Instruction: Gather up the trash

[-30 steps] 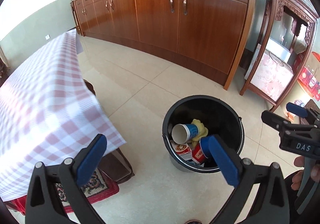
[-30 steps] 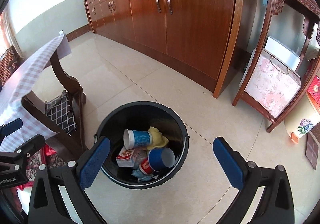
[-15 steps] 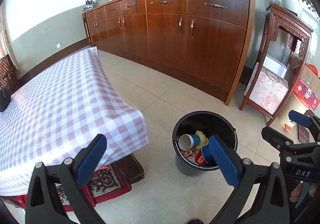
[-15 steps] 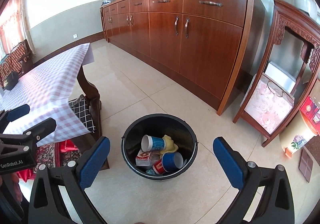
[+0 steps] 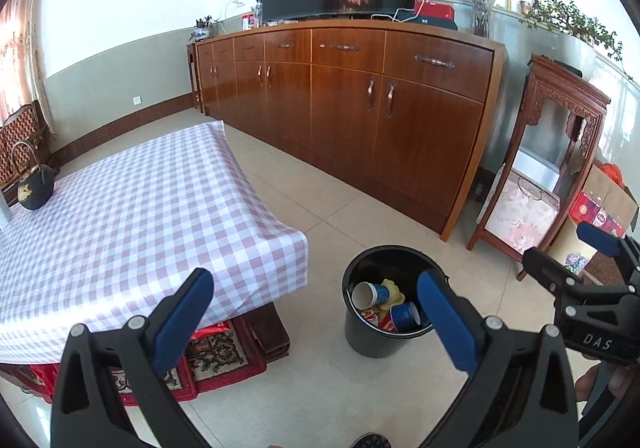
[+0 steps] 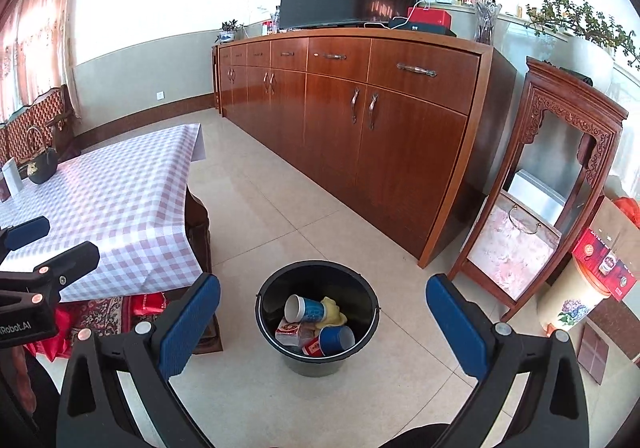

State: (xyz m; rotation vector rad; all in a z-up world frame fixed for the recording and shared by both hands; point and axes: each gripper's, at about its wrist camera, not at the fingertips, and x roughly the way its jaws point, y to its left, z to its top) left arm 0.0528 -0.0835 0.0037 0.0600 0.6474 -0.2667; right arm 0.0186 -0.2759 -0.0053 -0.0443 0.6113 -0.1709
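Note:
A black bin stands on the tiled floor beside the table. It holds blue paper cups, a red and white carton and a yellow wrapper. My left gripper is open and empty, held high above the floor between the table corner and the bin. My right gripper is open and empty, held high with the bin between its fingers in view. Each gripper shows at the edge of the other's view.
A table with a pink checked cloth is at the left, with a dark teapot on it. A long wooden sideboard runs along the back. A carved wooden stand is at the right. A red rug lies under the table.
Both grippers have risen and drawn back from the bin. The bin looks smaller and more of the table top, sideboard and television shows. Both stay open.

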